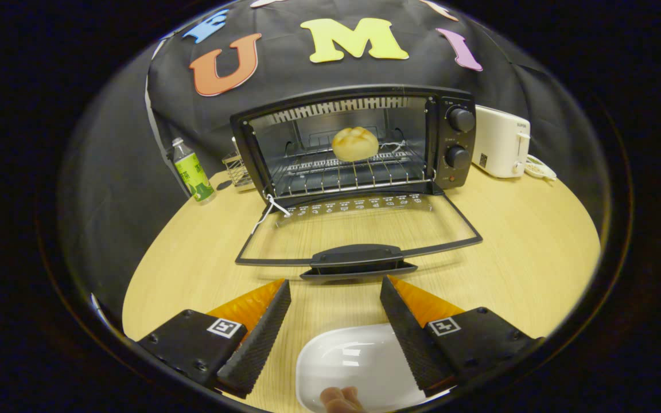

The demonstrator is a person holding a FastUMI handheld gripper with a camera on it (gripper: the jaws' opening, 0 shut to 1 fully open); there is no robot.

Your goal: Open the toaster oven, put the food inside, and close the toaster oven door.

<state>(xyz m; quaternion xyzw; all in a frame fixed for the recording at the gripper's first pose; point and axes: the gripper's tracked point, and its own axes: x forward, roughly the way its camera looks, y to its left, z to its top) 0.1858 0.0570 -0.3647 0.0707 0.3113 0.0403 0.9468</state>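
A pale wooden counter (525, 252) stood before the booth's black cloth wall. At its far side sat the toaster oven (359, 140), its glass door (359, 229) folded flat toward the near side, handle (358, 259) nearest. A round bread roll (354, 143) lay on the wire rack (348, 172) inside. Left of the oven stood a green-labelled bottle (191, 169); to its right, a white toaster (500, 148). The gripper (335, 292) hovered level just short of the door handle, its fingers (261, 332) spread wide apart and holding nothing. Below and between them lay a white plate (353, 361), with a person's fingertips (339, 398) at its near edge.
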